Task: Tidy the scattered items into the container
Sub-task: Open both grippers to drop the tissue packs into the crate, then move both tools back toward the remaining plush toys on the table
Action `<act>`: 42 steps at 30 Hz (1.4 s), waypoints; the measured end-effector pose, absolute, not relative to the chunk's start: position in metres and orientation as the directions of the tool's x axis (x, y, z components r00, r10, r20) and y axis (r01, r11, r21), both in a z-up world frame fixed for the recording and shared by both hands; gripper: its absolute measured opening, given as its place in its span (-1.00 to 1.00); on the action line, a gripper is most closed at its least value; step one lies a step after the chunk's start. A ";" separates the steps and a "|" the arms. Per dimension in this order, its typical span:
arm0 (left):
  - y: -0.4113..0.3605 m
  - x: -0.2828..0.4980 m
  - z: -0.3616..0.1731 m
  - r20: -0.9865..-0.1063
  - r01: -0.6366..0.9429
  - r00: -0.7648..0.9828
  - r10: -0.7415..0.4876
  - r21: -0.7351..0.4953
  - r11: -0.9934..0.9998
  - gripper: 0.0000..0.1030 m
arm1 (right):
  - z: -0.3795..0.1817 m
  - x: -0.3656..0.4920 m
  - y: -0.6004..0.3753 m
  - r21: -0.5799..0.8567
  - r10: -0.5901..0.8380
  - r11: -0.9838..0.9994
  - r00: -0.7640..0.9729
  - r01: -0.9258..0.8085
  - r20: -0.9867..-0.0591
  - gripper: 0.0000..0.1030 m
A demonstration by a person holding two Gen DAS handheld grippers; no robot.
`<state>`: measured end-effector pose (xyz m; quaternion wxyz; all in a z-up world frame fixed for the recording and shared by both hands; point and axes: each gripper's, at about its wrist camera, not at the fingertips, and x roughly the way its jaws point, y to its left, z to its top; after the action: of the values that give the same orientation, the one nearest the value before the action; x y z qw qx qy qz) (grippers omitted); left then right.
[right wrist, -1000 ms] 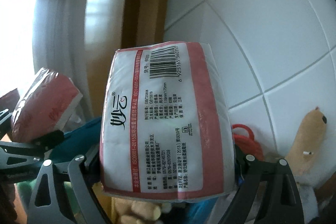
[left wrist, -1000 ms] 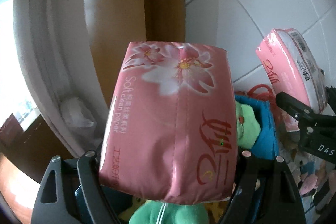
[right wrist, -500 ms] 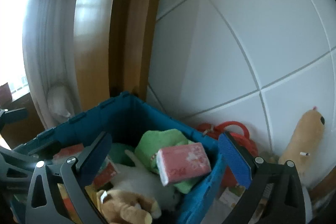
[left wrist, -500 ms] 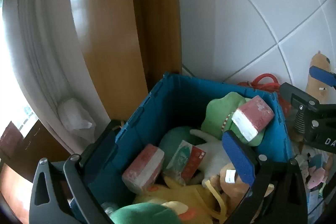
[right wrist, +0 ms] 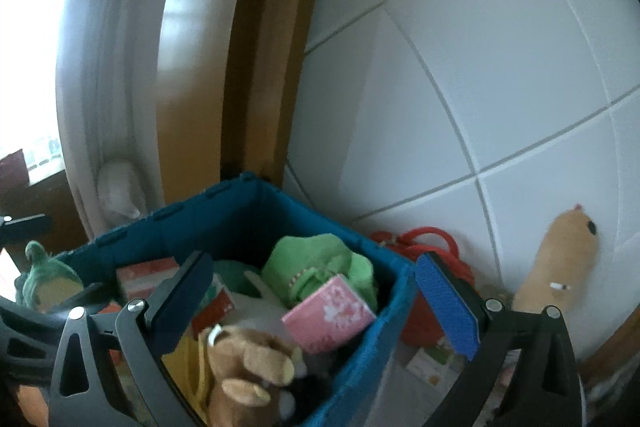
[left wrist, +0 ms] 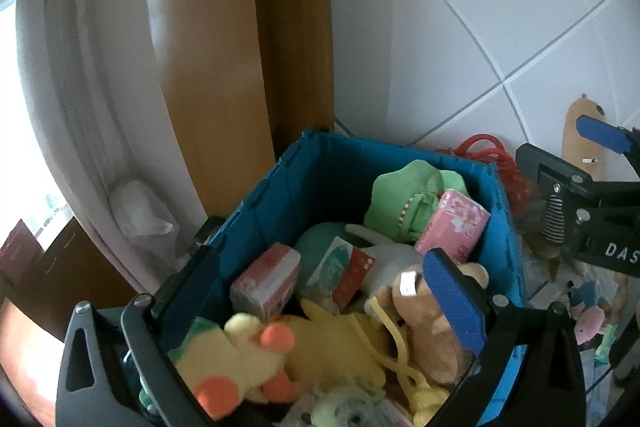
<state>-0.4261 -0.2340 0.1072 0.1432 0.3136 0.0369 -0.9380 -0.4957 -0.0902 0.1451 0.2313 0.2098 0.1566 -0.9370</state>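
Both your grippers, left and right, are spread wide and empty above the blue bin. Two pink tissue packs lie inside on soft toys, one toward the far right corner; light and squashy, so pinch across their short sides.

The container is teal blue. Inside it, a pink tissue pack printed with pale flowers is seen against a light green plush. A second tissue pack is pink with white ends. A yellow plush bears orange parts; a brown plush is noted. Blue pads are fitted to black gripper frames. White tiles with grey grout, a red cord and a tan plush are recorded.
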 end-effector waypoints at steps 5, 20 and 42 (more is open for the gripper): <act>-0.216 -0.389 0.104 -0.561 0.277 -0.796 -0.227 -0.005 -0.961 1.00 | 0.138 -0.464 -0.065 -0.201 -0.370 -0.842 -0.806 0.501 -0.462 0.99; -0.100 -0.301 0.050 -0.538 0.218 -0.830 -0.148 -0.069 -0.974 1.00 | 0.058 -0.349 0.109 -0.047 -0.399 -0.883 -0.800 0.467 -0.447 1.00; 0.167 -0.304 -0.054 -0.707 0.105 -0.707 -0.010 -0.091 -0.990 1.00 | -0.071 -0.311 0.516 0.167 -0.156 -0.983 -0.798 0.070 -0.582 1.00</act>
<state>-0.3035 0.1670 -0.0541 0.0310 0.3816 0.0622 -0.9217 -0.3107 0.5160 -0.0711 0.0598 0.3123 -0.0686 -0.9456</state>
